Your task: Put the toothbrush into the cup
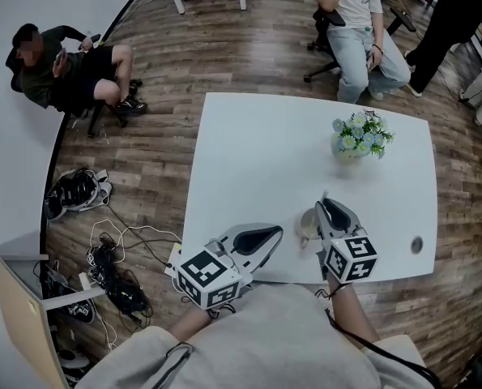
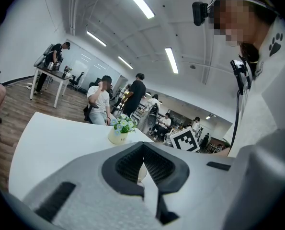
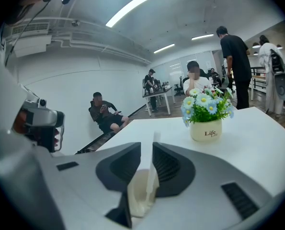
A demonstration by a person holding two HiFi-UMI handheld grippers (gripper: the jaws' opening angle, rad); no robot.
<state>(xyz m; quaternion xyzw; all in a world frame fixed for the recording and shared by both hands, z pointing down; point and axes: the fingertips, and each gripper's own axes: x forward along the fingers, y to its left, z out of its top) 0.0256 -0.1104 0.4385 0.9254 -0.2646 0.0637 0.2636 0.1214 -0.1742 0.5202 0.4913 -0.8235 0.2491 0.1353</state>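
Note:
The cream cup (image 1: 307, 227) stands near the front edge of the white table (image 1: 249, 152). My right gripper (image 1: 328, 205) hovers right over it. In the right gripper view a thin white toothbrush (image 3: 154, 162) stands nearly upright between the jaws of that gripper (image 3: 147, 150), which are shut on it with only a narrow gap. Its lower end reaches down into the cup (image 3: 138, 195). My left gripper (image 1: 275, 232) lies just left of the cup, shut and holding nothing. In the left gripper view the left gripper (image 2: 143, 150) has its jaws pressed together, with a sliver of the cup (image 2: 141, 172) beyond them.
A small pot of blue and white flowers (image 1: 352, 146) stands at the table's far right. A round cable hole (image 1: 416, 245) is near the front right corner. People sit on chairs beyond the table, and cables (image 1: 115, 270) lie on the wooden floor at left.

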